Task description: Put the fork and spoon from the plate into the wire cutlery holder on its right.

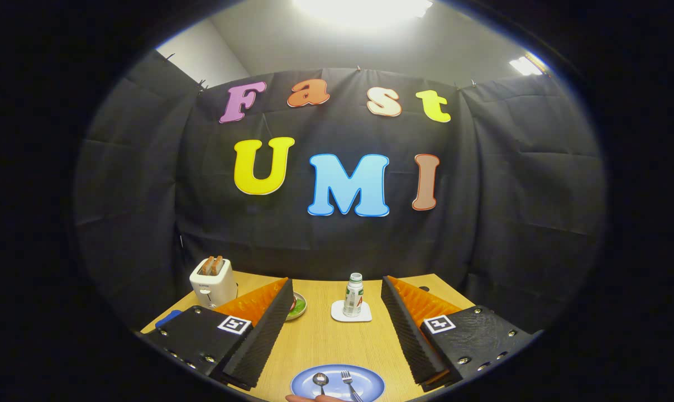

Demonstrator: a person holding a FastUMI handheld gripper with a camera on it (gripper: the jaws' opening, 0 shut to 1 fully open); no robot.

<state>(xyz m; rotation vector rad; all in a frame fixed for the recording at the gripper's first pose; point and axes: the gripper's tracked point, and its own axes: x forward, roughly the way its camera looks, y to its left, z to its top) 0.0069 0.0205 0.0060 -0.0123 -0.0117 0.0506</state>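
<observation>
Blue plate (364, 385), white toaster (213, 283)

Black cloth wall (510, 195) behind a wooden table (325, 340), ceiling light (364, 8) overhead

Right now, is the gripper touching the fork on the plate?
Apart. The gripper view shows the gripper open, its fingers spread wide above the wooden table, while the fork lies on the blue plate beside the spoon, between the fingers.
</observation>
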